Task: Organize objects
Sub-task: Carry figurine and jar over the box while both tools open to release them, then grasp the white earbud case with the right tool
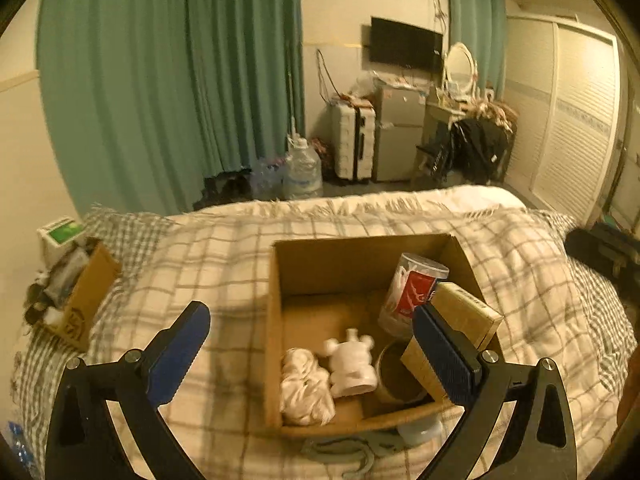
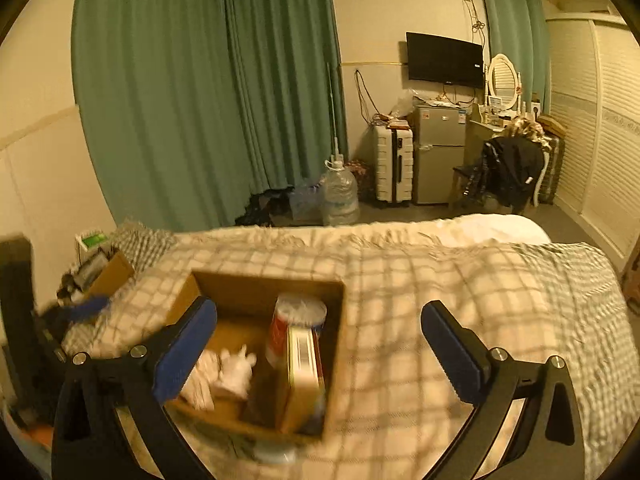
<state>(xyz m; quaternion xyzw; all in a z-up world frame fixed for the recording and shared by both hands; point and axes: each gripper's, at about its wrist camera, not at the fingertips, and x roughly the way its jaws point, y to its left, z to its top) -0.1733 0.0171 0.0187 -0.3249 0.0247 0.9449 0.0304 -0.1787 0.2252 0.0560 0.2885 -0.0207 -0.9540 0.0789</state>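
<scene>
While the left tongs (image 1: 312, 344) hang spread wide and empty, an open brown cardboard box (image 1: 276, 320) sits on the checked bed blanket (image 1: 224, 248) between their blue pads. Inside lie a white crumpled cloth (image 1: 304, 388), a white plastic figurine (image 1: 352, 364), a clear red-labelled cup (image 1: 412, 292) and a tan flat carton (image 1: 464, 320).

From the right wrist, the right tongs (image 2: 320, 344) also gape empty; the same box (image 2: 260, 284) sits toward their left pad, blurred.
</scene>
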